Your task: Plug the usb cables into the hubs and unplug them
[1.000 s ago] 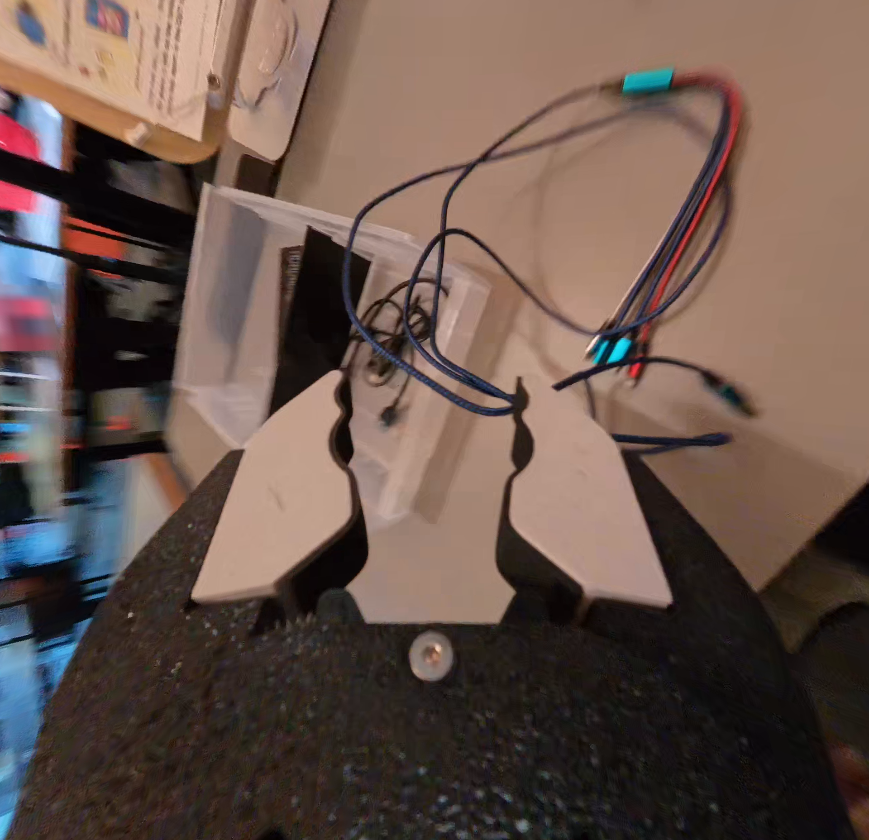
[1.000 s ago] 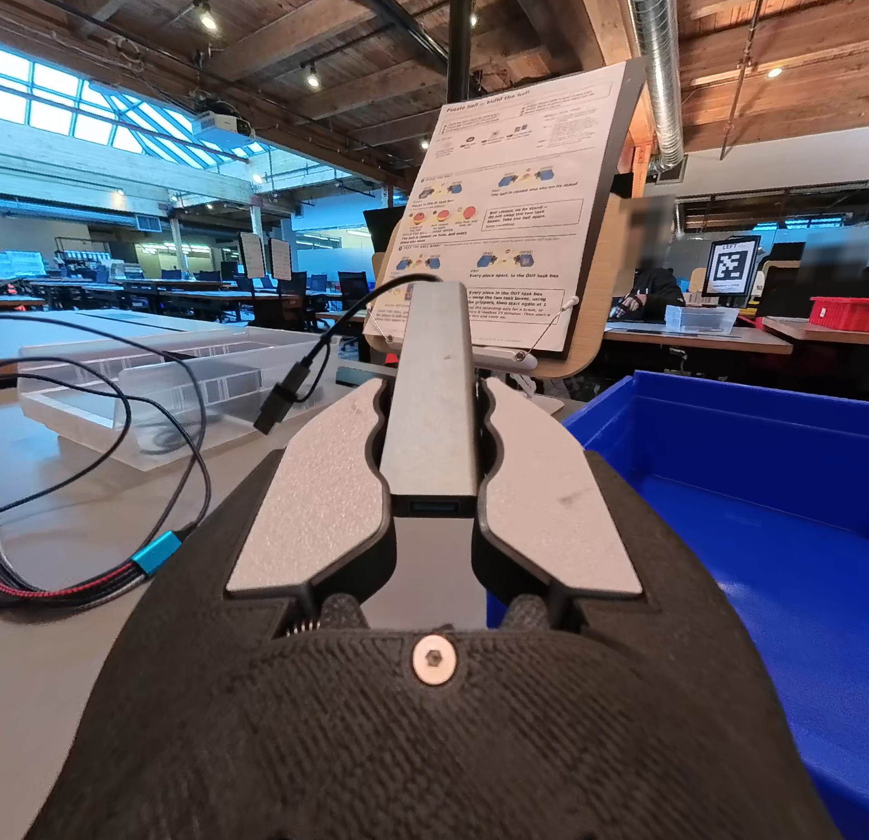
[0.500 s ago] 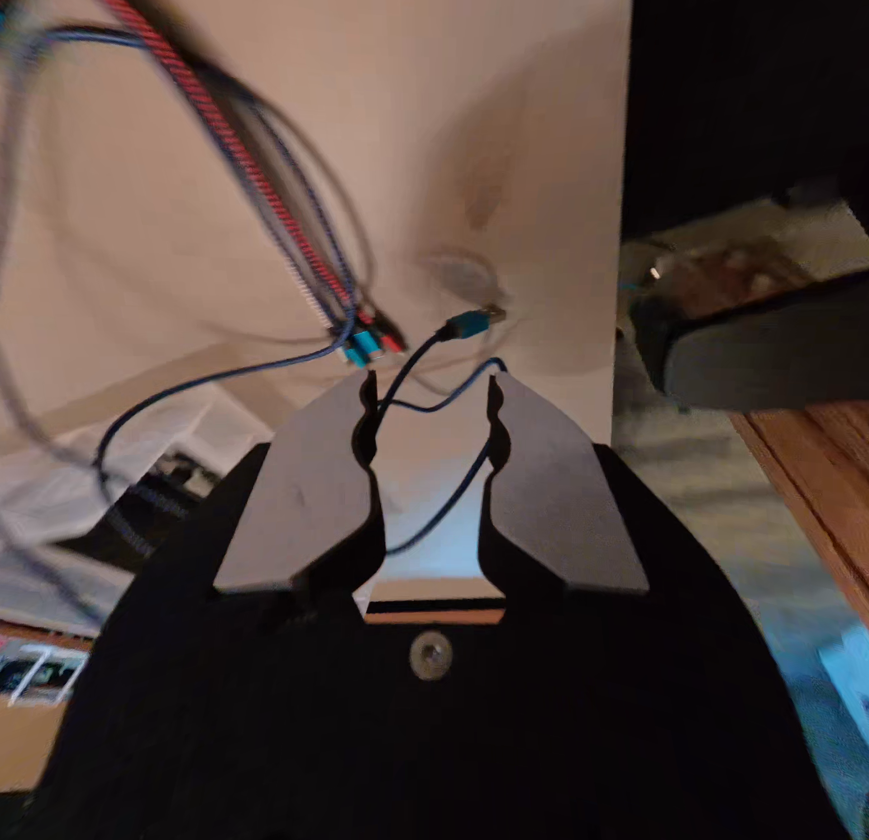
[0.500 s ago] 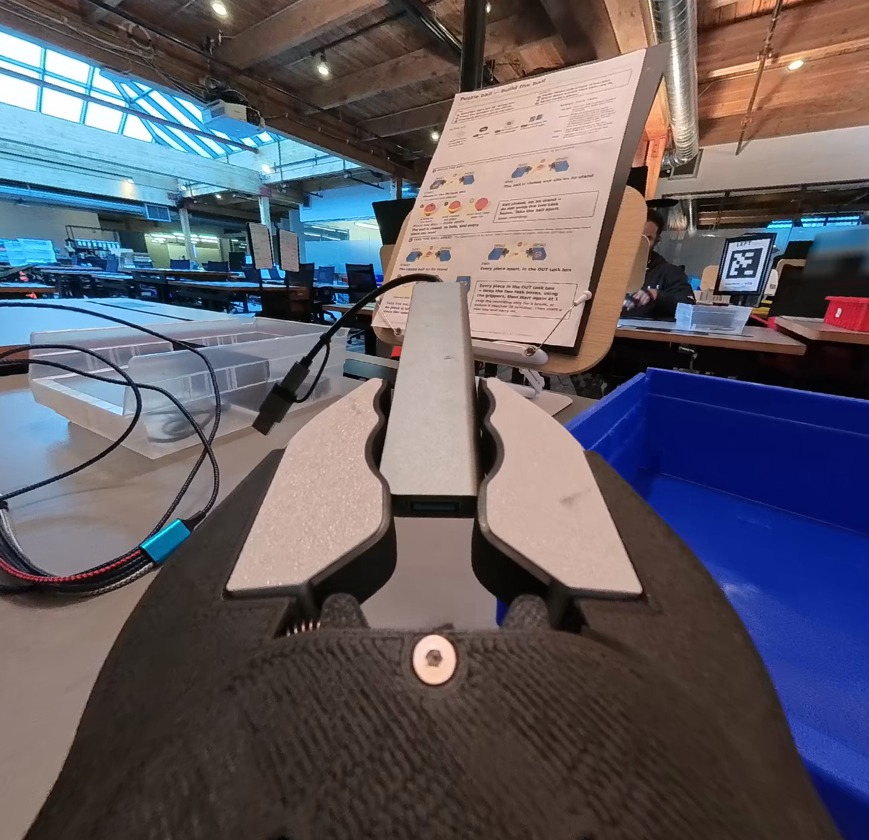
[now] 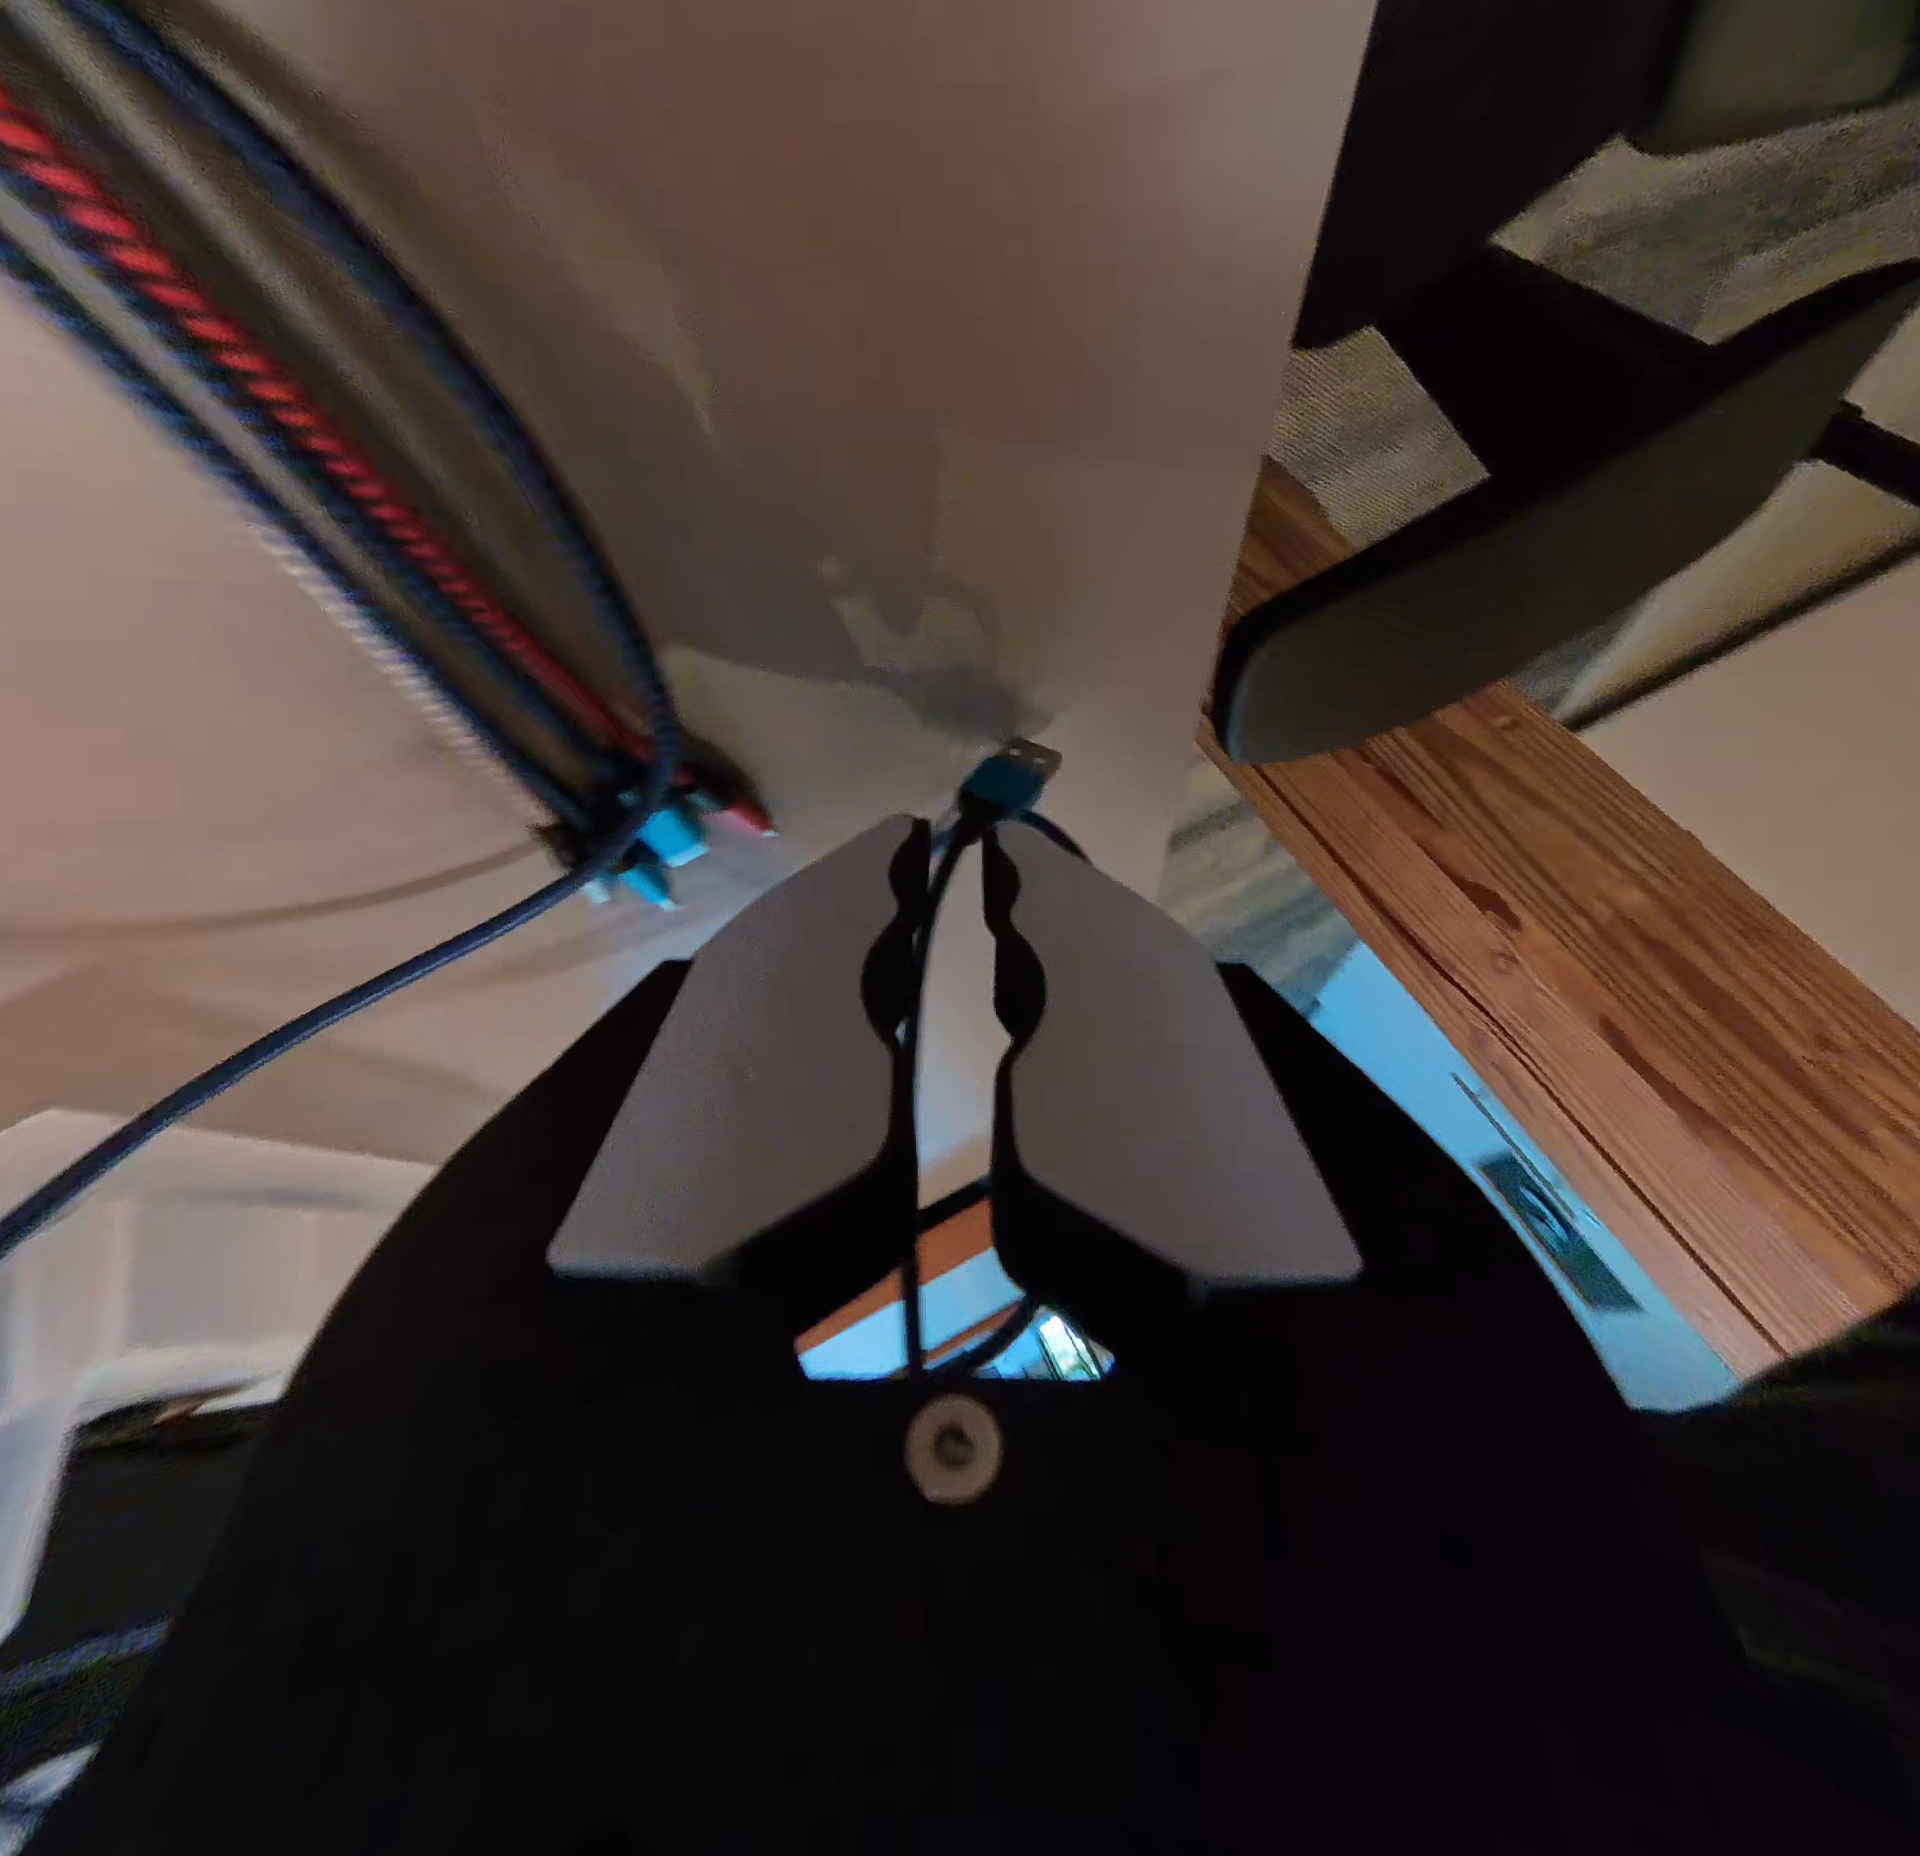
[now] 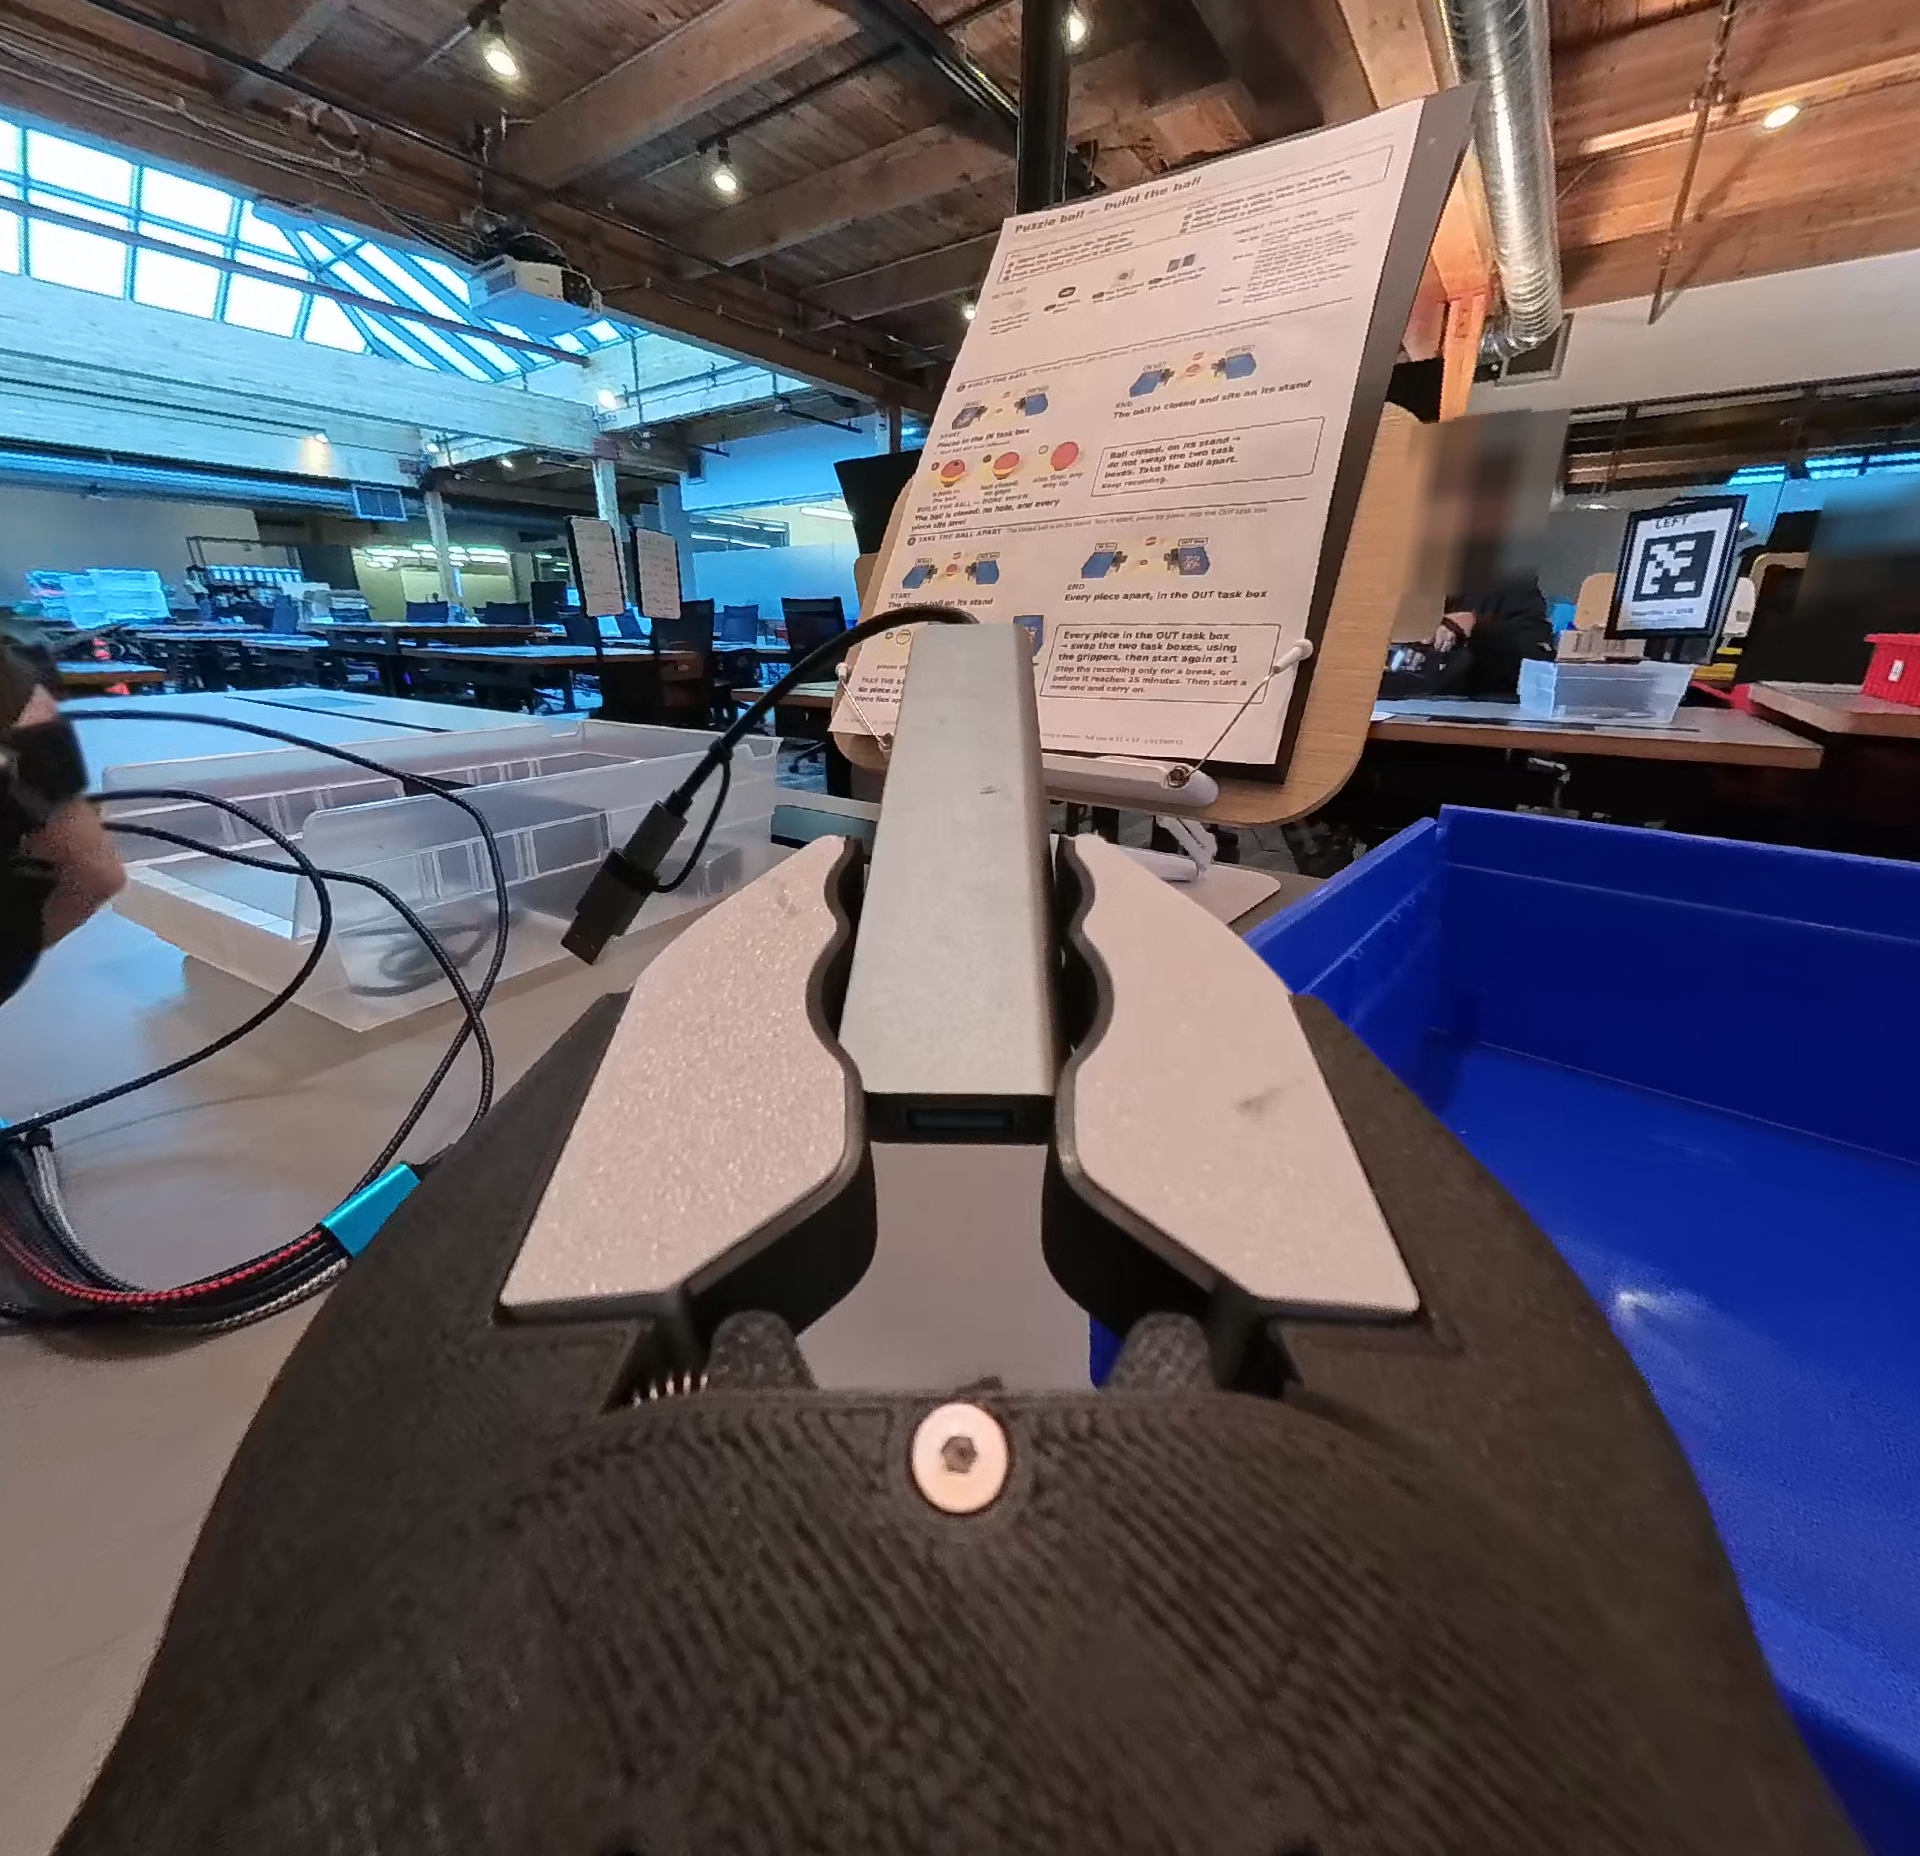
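Note:
My left gripper (image 5: 952,838) is at the table's edge, its jaws closed to a narrow gap on a dark blue USB cable (image 5: 925,933). The cable's teal plug (image 5: 1010,776) sticks out just past the tips. A bundle of braided red, grey and blue cables (image 5: 312,383) lies to the left, ending in teal connectors (image 5: 665,850). My right gripper (image 6: 956,850) is shut on a grey USB hub (image 6: 956,871), held level above the table. The hub's black lead and plug (image 6: 613,902) hang free to its left. The bundle also shows in the right wrist view (image 6: 208,1276).
A blue bin (image 6: 1558,975) stands to the right of the hub. A clear divided tray (image 6: 416,819) sits at the back left, and an instruction sheet on a wooden stand (image 6: 1143,456) straight ahead. A black chair (image 5: 1558,518) and wooden floor (image 5: 1507,975) lie beyond the table's edge (image 5: 1247,559). There is about 40 centimetres between the tips of the two grippers.
My left gripper swung from the clear tray over to the teal plug at the table's edge and its jaws narrowed around that cable. My right gripper kept the hub, almost still.

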Demonstrator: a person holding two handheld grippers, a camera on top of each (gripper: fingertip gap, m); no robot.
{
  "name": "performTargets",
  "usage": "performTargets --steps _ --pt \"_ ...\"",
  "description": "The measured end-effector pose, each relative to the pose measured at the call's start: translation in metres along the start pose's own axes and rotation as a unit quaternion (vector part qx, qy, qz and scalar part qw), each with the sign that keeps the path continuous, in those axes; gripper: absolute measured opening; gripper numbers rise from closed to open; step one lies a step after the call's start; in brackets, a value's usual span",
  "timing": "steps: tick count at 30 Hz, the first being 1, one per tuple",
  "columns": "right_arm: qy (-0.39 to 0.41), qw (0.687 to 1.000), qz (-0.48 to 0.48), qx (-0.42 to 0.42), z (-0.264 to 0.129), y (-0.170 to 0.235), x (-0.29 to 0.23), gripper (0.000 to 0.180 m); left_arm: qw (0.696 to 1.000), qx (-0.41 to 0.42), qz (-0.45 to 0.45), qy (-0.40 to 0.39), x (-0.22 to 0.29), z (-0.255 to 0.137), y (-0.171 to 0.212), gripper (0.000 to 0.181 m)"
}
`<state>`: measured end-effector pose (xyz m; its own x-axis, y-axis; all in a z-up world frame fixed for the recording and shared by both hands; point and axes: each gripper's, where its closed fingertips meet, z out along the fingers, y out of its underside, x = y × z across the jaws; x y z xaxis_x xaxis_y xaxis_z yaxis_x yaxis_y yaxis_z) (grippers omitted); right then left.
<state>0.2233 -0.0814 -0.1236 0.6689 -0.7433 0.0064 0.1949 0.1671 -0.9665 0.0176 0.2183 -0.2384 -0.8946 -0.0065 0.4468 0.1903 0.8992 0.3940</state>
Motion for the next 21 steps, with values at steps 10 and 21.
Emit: performTargets --steps 10,21 --pt "-0.004 1.000 0.000 -0.005 0.000 0.002 0.000 0.036 0.999 -0.050 0.003 0.012 -0.004 -0.006 0.012 0.031" --pt "0.000 1.000 -0.001 -0.005 0.000 0.002 0.001 0.036 0.999 0.039 -0.020 -0.006 -0.006 -0.010 -0.008 0.002"
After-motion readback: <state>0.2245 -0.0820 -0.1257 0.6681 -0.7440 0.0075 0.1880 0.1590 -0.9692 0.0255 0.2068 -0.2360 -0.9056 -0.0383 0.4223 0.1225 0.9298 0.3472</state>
